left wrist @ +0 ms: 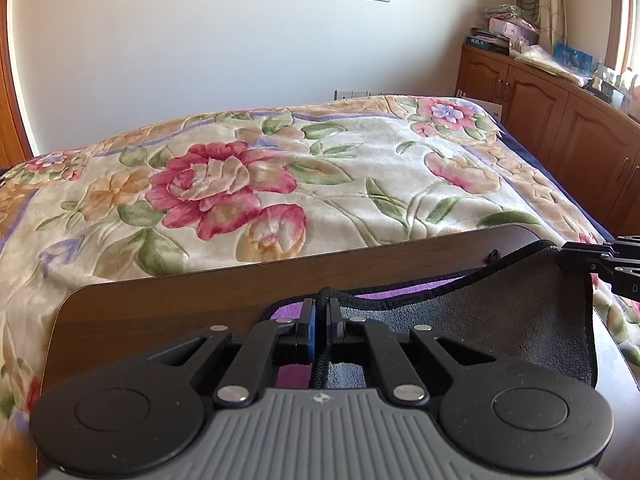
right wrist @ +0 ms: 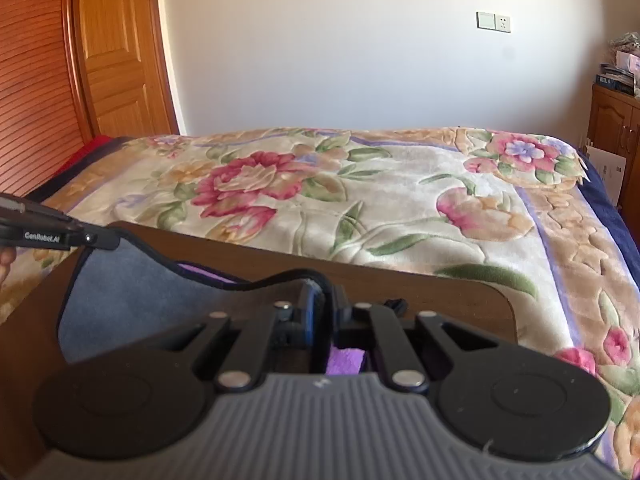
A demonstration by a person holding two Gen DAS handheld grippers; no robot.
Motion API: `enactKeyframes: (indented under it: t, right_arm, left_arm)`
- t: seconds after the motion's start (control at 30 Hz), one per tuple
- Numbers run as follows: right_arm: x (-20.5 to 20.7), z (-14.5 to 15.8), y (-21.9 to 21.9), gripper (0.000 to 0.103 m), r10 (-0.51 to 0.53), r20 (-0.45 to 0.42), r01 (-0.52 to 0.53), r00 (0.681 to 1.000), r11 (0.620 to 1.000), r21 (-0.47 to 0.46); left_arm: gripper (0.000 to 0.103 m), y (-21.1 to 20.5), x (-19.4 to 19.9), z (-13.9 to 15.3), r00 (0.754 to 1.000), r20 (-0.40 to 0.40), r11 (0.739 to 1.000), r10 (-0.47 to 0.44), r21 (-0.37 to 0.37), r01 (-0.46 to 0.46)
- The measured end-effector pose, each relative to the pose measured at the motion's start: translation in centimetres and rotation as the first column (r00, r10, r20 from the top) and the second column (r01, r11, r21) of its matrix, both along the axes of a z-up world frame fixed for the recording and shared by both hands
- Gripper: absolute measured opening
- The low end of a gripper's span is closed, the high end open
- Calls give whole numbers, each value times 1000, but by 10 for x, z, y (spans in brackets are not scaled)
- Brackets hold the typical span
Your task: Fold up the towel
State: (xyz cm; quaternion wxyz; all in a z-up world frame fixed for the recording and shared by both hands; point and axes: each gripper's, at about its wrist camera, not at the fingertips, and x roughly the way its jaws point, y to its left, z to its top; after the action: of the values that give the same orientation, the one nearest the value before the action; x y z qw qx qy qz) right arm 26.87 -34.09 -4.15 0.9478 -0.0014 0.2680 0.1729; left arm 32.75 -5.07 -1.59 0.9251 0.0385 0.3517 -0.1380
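Towel point(left wrist: 500, 320), grey on one face and purple on the other with a black bound hem, is seen partly lifted off the dark wooden desk point(left wrist: 180, 292), its far edge held up at two places. In the left wrist view the left gripper point(left wrist: 321, 312) is closed almost fully, the hem being pinched between the blue-lined jaws. In the right wrist view the right gripper point(right wrist: 324, 300) is likewise nearly closed, with the hem caught between its jaws (the picture is blurred there, so the depth of the grip cannot be judged).

A fold of the held edge over the rest of the cloth appears to be in hand. It is judged best done with both grippers kept level and moved together, the hem held lightly taut between them so that no sag forms in the middle, and the edge laid down squarely on the opposite edge before the jaws are released.

On the side of the left gripper, as seen from the right wrist, the words "GenRobot.AI" can be read. Beyond the desk a bed with a floral blanket point(left wrist: 280, 184) is seen, then a white wall; writing on the boxes atop the wooden cabinet point(left wrist: 560, 120) is too small to be read.
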Motion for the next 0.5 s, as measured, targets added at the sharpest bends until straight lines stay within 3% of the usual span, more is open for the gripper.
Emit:
enactKeyframes:
  t: [0.5]
  right_arm:
    - [23,-16,-6,9,-6,-23,5,1000,1000,-18]
  left_arm:
    - [2,2,23,-12,1000,-18,1000,9,2,-9]
